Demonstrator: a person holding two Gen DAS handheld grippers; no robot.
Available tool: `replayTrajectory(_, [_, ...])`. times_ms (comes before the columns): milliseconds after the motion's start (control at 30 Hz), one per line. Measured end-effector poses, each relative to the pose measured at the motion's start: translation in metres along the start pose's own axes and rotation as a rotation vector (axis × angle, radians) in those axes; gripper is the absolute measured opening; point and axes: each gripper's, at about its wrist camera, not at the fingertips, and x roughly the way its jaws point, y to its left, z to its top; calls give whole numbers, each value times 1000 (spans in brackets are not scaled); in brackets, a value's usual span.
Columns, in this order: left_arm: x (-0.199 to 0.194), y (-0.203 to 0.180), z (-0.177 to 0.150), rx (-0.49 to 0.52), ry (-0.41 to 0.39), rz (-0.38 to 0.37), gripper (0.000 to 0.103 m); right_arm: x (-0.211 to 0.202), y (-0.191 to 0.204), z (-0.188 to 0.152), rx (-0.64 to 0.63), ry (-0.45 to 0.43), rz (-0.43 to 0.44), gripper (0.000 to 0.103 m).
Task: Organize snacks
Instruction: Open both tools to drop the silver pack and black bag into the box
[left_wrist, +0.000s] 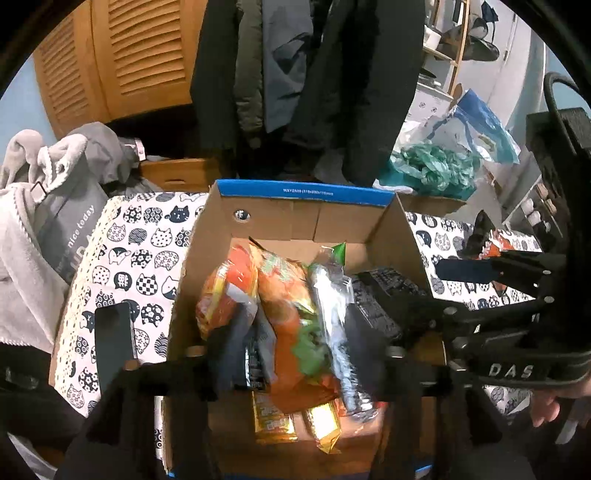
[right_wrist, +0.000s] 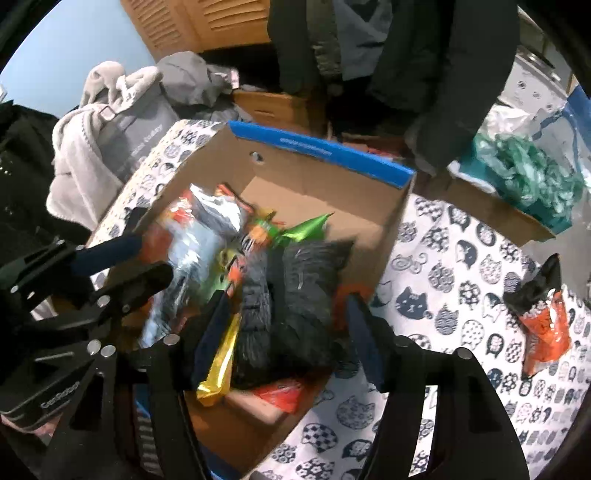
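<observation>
A cardboard box (left_wrist: 295, 218) with a blue rim stands on a cat-print cloth and holds several snack packets. My left gripper (left_wrist: 295, 354) is over the box, its fingers (left_wrist: 229, 350) around an orange and silver bundle of packets (left_wrist: 295, 314). My right gripper (right_wrist: 288, 328) is in the box, its fingers (right_wrist: 214, 332) either side of a black packet (right_wrist: 291, 295); whether they press on it I cannot tell. Gold packets (left_wrist: 295, 421) lie at the box's near end. One orange and black packet (right_wrist: 543, 321) lies loose on the cloth to the right.
The cat-print cloth (right_wrist: 461, 258) covers the surface around the box. A black phone (left_wrist: 112, 339) lies left of the box. Grey clothes (left_wrist: 44, 221) are piled at left, coats hang behind, and a carton with green plastic (right_wrist: 524, 177) sits at the back right.
</observation>
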Motion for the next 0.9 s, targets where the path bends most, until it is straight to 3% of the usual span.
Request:
replayTrajectory(133, [-4,-7,0,21,-17,0,65,-10,-11,0,20,-29,-23,75])
replayTrajectory(900, [-6,-69,8,167,-41,-12,70,-62,-55,-33,-7,-108,-219,77])
